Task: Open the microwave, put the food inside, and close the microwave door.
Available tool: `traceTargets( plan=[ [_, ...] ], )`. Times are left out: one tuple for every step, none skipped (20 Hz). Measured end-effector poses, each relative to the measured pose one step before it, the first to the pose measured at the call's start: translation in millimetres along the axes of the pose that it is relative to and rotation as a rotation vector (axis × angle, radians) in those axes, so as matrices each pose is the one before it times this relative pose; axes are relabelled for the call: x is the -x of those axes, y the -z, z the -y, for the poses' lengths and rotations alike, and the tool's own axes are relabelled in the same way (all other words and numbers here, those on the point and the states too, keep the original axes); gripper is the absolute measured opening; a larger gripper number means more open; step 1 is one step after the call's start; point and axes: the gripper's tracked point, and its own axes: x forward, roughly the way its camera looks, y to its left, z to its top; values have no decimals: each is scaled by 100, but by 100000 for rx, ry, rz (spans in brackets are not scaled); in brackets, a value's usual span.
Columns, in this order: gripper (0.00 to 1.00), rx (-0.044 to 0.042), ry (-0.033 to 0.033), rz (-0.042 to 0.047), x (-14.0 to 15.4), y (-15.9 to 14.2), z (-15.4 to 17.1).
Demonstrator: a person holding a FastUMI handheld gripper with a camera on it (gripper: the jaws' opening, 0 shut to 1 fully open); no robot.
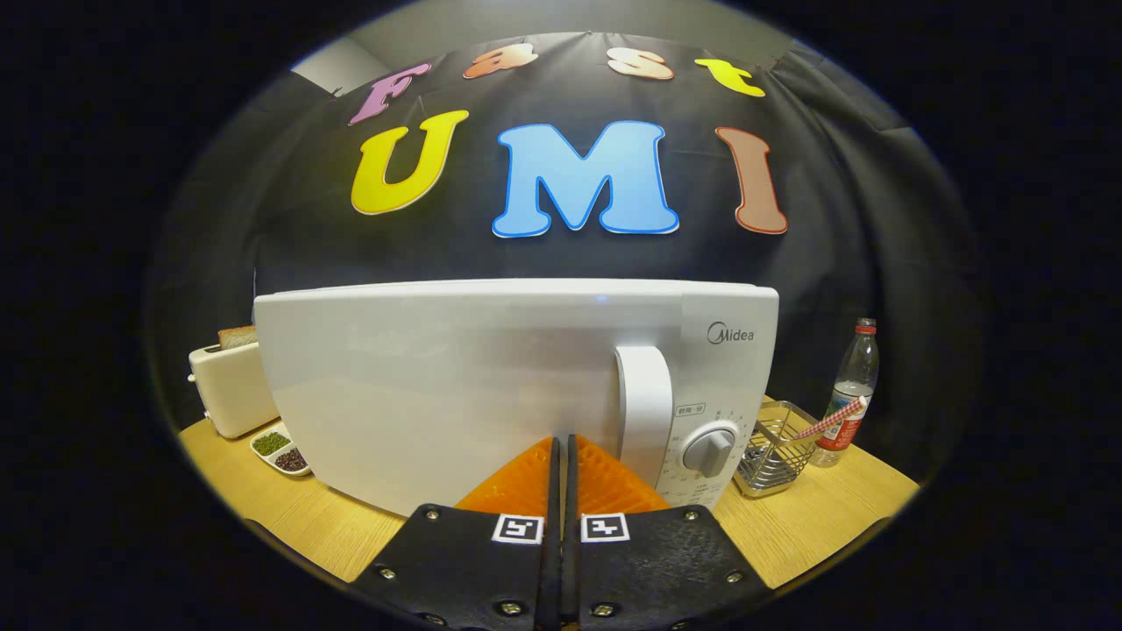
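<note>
White casing: the microwave (491,386) stands on the wooden table (815,517), its door closed flat across the front.
Gripper: the gripper (561,451) points straight at the microwave door, fingers pressed together with only a thin dark slit between them, nothing held.
Fingertips: the tips sit low against the door, just left of the handle; whether they touch the door cannot be told from this angle.
Handle: the vertical door handle (644,407) rises just right of the fingertips, at the seam between door and control panel.
Control panel: a round dial (710,449) sits on the panel to the right of the handle, beyond and to the right of the fingers.
Left of microwave: a pale toaster (230,386) stands beside it with a slice of bread (237,336) sticking up from the slot.
Dish: a small white divided dish (279,449) lies in front of the toaster, one compartment with green grains, the other with dark ones, probably beans.
Right of microwave: a wire basket (776,456) stands near the panel side, with a red-and-white striped stick (831,421) leaning on its rim.
Bottle: a clear plastic bottle (852,386) with a red cap stands upright just behind the basket.
</note>
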Motion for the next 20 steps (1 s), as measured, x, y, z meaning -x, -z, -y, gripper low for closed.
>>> traceTargets(
  plan=[
    [1, 1850, 529, 303, -79, -64, -10],
    [2, 1739, 699, 477, -661, -46, 97],
    [3, -574, -60, -3097, 15, 307, -82],
    [9, -229, 680, 1236, -104, -264, -133],
    [8, 125, 249, -371, 151, 92, -74],
    [9, 558, -353, 189, -84, -89, -73],
    [8, 397, -860, -219, 48, 76, 80],
    [8, -460, -1036, -975, 143, 16, 29],
    [8, -1363, -785, -958, 346, -129, 118],
    [8, -1808, -539, 59, 434, -515, 170],
    [8, -1577, -971, 753, 577, -741, -91],
    [8, -760, -716, 991, 703, -780, -83],
    [8, 231, 37, 1789, 744, -893, 16],
    [8, 574, 107, 2086, 803, -1095, 67],
    [8, 398, -810, 1784, 725, -1052, -37],
    [8, 820, -956, 1965, 808, -1146, -189],
    [8, 957, -566, 2285, 804, -1280, 87],
    [8, 652, -1192, 1897, 629, -1245, -168],
    [8, -906, -1196, 660, 609, -895, -156],
    [8, -1742, -2234, 1485, 667, -1235, -566]
  ],
)
